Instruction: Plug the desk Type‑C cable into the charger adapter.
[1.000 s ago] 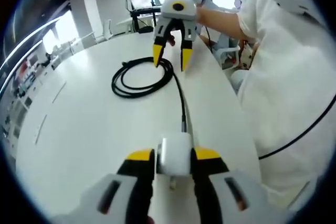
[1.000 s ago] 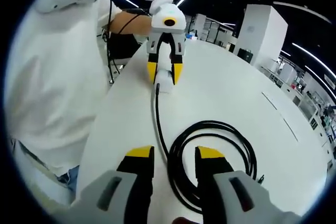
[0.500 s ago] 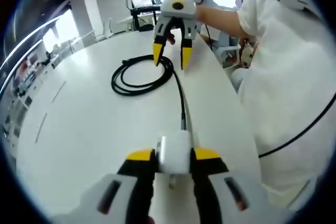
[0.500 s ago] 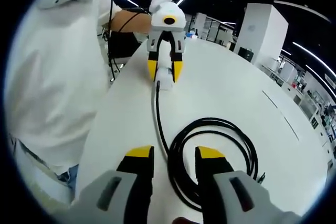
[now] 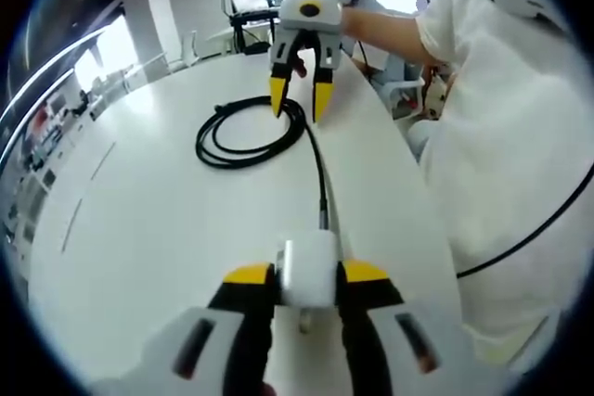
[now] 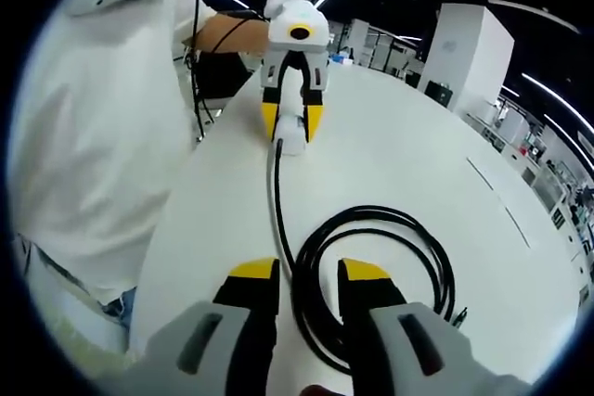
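Your white worktop (image 5: 167,220) curves away toward twelve o'clock. At ten o'clock in the right gripper view stands a person in a white shirt (image 6: 93,136); a white pillar (image 6: 469,53) rises at two o'clock.

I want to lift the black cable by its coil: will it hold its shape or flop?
Probably floppy: the black cable lies in loose, uneven loops on the table, so the loops would likely sag and spread. One end runs to the white charger adapter clamped in the left gripper, so lifting may tug it.
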`<action>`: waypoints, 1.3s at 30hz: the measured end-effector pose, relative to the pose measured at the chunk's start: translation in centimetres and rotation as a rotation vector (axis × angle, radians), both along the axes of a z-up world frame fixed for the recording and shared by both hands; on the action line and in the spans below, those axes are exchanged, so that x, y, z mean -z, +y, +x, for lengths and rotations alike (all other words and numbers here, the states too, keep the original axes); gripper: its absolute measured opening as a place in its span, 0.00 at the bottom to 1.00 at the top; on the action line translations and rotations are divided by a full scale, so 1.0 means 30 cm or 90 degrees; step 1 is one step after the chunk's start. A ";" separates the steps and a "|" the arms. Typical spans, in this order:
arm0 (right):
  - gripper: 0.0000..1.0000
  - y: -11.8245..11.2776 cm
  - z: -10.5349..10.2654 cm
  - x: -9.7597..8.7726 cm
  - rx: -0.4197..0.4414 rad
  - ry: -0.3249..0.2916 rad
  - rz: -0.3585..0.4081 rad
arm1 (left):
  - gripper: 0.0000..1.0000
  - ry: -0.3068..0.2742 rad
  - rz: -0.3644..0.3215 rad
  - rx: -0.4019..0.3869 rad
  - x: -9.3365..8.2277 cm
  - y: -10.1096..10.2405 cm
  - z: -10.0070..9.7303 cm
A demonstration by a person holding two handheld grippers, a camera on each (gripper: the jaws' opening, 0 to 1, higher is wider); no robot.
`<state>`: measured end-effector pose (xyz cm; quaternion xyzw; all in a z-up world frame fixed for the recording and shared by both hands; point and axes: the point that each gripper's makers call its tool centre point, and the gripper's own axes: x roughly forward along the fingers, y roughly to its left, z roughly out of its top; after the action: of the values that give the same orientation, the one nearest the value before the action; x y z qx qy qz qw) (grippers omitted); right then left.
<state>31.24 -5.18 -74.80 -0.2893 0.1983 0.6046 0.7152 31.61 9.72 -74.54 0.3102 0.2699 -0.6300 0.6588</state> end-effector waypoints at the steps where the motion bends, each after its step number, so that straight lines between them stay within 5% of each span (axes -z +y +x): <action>1: 0.24 -0.001 -0.001 0.004 -0.001 0.004 -0.001 | 0.25 0.001 0.000 0.000 0.000 0.000 0.000; 39: 0.15 0.012 -0.011 0.035 -0.015 0.069 -0.015 | 0.25 0.010 0.002 -0.001 0.004 -0.027 -0.023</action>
<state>30.92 -4.81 -75.83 -0.2672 0.2406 0.6251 0.6928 30.92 8.90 -74.65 0.3056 0.2765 -0.6315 0.6568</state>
